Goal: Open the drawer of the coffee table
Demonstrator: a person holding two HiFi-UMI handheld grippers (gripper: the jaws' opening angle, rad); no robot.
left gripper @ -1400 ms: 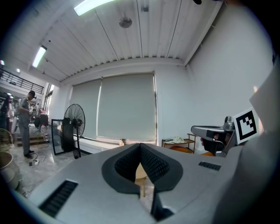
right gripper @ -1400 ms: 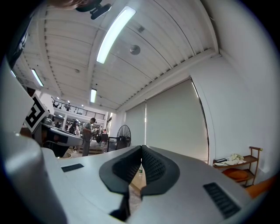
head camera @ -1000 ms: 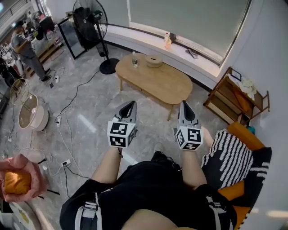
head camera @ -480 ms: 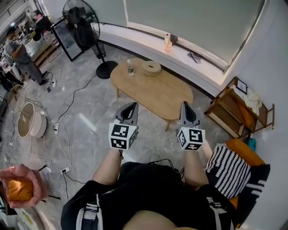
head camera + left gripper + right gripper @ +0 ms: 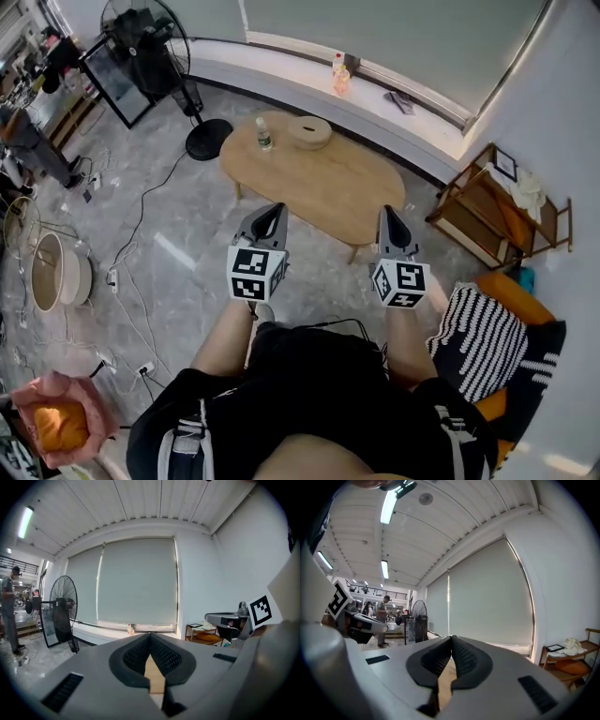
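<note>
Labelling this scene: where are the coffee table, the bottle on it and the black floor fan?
coffee table (image 5: pixel 323 187), head view, bare top.
bottle (image 5: pixel 263 135), head view, body.
black floor fan (image 5: pixel 141 42), head view, cage.

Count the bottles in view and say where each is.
2. One bottle stands on the coffee table, near its far end; the other bottle stands on the window ledge behind it. Others may hide in the clutter at left.
</note>
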